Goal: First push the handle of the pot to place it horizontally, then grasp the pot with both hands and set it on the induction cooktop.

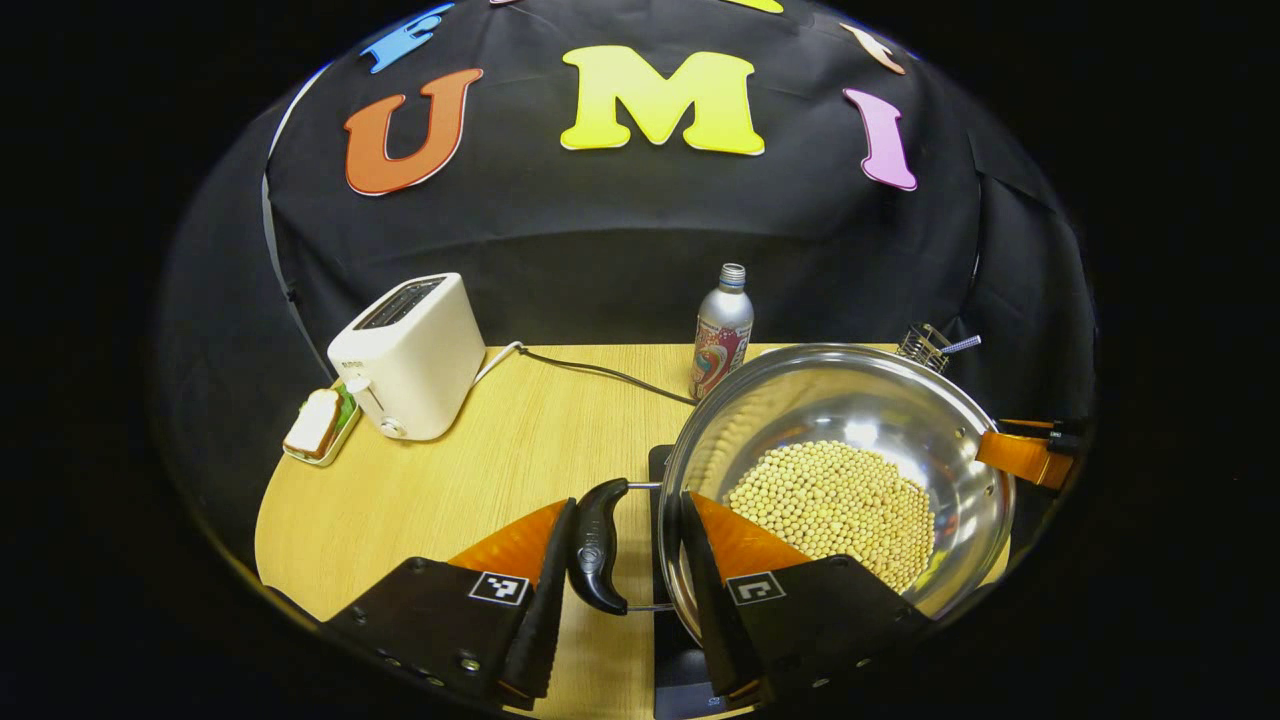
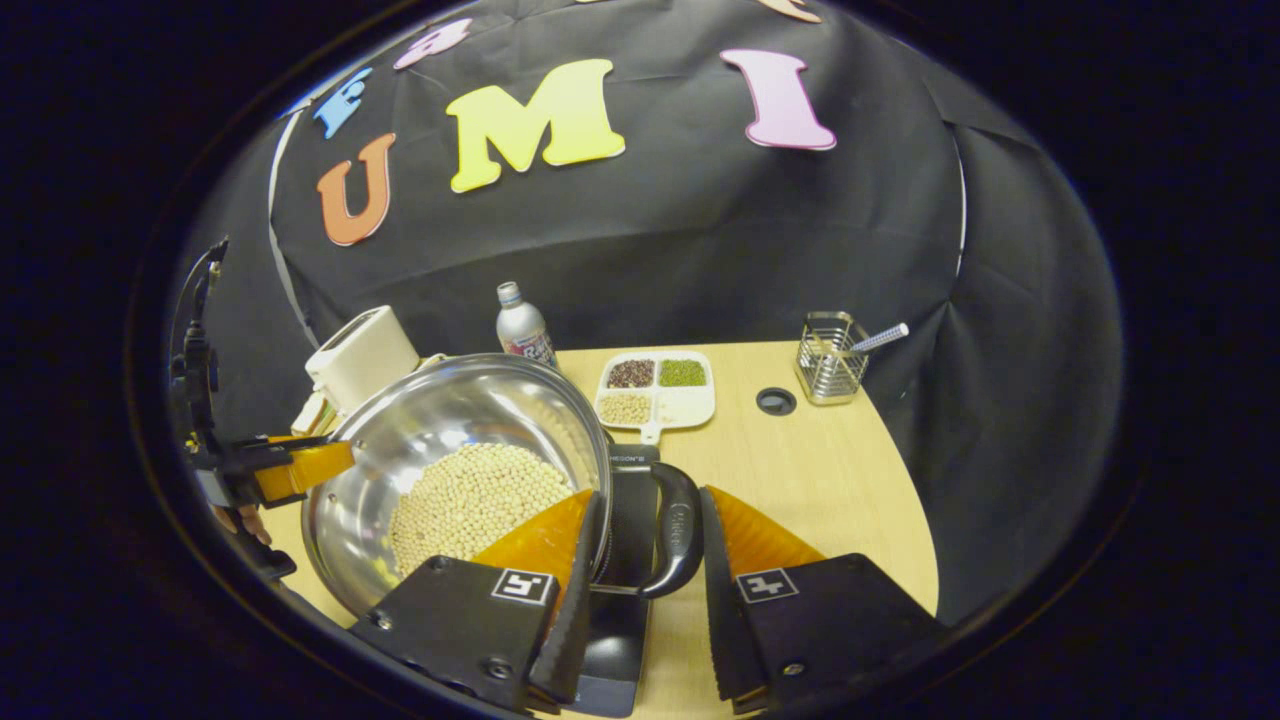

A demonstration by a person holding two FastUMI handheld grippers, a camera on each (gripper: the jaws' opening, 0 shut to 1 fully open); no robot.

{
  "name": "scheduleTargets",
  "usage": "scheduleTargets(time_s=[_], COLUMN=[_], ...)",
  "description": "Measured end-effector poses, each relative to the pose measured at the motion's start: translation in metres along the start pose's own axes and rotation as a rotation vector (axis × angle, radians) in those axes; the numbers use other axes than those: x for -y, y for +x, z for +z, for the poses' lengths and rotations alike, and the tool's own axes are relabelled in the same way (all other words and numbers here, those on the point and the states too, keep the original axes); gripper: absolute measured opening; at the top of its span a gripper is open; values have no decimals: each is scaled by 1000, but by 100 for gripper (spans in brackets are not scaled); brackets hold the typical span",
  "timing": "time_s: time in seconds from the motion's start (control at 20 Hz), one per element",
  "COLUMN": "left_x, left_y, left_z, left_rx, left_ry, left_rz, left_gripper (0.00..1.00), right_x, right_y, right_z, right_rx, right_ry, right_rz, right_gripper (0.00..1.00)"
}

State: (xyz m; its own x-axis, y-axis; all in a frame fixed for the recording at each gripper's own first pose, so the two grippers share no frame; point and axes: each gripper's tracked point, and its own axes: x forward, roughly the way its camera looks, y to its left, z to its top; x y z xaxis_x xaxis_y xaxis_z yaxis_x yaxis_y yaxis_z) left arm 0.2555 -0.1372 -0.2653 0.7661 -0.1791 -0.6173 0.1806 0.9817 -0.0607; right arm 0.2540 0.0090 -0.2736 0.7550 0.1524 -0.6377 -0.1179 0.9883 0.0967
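Each open gripper (image 1: 620,560) has a pot (image 1: 840,480) handle (image 1: 597,545) between its fingers; the cooktop (image 2: 625,560) lies under the pot, low in the frame

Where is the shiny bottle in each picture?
Left gripper view: the bottle stands at the back of the table, near the middle, just behind the pot's far rim.
Right gripper view: the bottle stands left of middle, behind the pot.
Shared landmark: the white toaster sits to the bottle's left in both.
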Motion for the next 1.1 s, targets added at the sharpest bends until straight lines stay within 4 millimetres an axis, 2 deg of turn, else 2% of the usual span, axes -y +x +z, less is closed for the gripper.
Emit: scheduleTargets(time_s=[0.05, 0.4, 0.45, 0.55, 0.65, 0.75, 0.8, 0.95, 1.1], left_x=[2, 8, 8, 6, 2, -2, -2, -2, -5], left_y=[3, 23, 26, 26, 23, 18, 15, 3, -12], left_z=[-3, -22, -13, -15, -11, -4, -4, -2, -4], left_rx=[-10, -40, 12, 13, 48, 88, 97, 131, 155], left_ry=[3, -36, -24, -13, 10, 35, 36, 33, 33], left_rz=[-2, -46, -49, -47, -28, -2, -3, 0, 25], left_gripper=[57, 57, 57, 58, 62, 73, 81, 90, 98], right_x=[3, 16, 17, 15, 18, 21, 22, 23, 22], right_y=[3, 24, 32, 28, 28, 24, 21, 6, -9], right_z=[-3, -20, -24, -21, -20, -19, -17, -15, -15], right_rx=[-8, -41, -42, -24, 1, 33, 51, 91, 125], right_ry=[4, 7, 21, 47, 29, -22, -45, -69, -30], right_rz=[-2, -16, -11, 0, -17, -51, -69, -85, -64], right_gripper=[53, 52, 53, 58, 62, 65, 73, 82, 82])
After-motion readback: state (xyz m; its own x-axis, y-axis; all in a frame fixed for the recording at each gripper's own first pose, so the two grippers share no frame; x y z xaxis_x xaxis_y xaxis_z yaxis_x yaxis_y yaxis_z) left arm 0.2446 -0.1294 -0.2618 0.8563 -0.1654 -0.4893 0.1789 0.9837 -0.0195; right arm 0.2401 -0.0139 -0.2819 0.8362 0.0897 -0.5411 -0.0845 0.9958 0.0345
